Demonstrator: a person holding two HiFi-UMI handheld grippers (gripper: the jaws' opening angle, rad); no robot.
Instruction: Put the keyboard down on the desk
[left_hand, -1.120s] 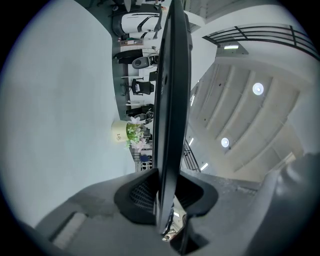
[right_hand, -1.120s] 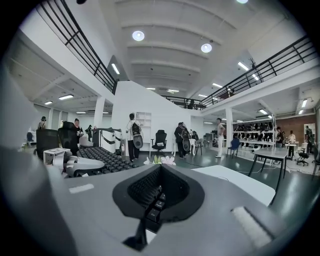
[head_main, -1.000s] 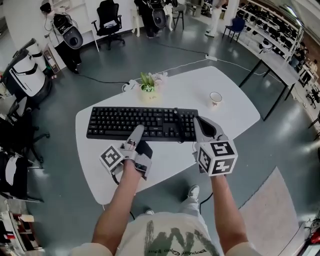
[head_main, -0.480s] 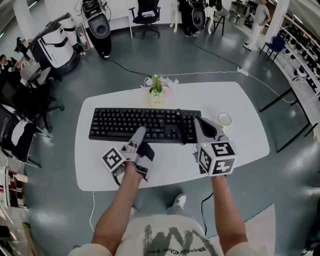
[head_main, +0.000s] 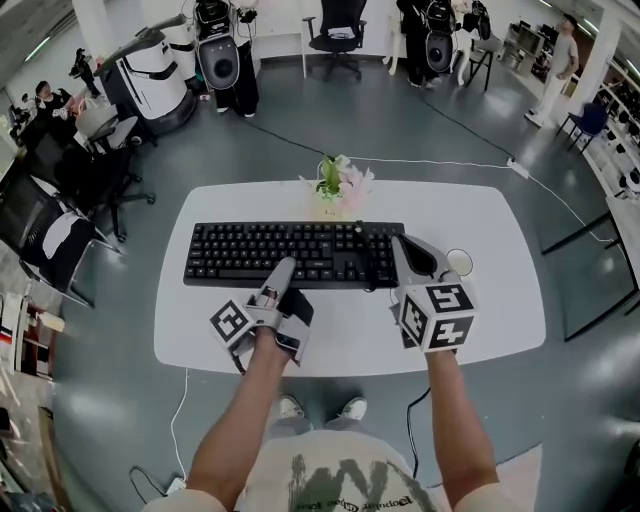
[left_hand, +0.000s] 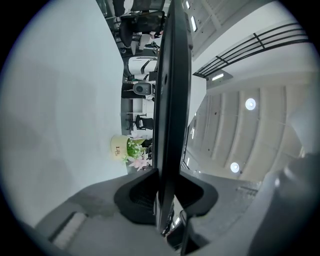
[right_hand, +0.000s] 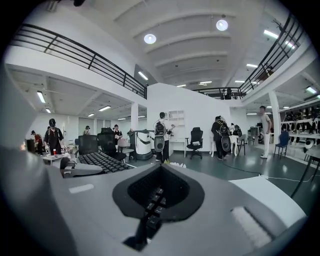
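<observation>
Left gripper (head_main: 284, 266) and right gripper (head_main: 400, 246) each pinch the near edge of the keyboard (head_main: 290, 250), seemingly just above the desk (head_main: 500, 300), so it needs lowering flat before release.

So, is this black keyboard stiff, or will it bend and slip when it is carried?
Probably stiff: the keyboard looks straight between the left tongs and right tongs, no sag. Both clamp only its thin edge, so it may slip or pivot. Flat and long, it should hardly roll.
</observation>
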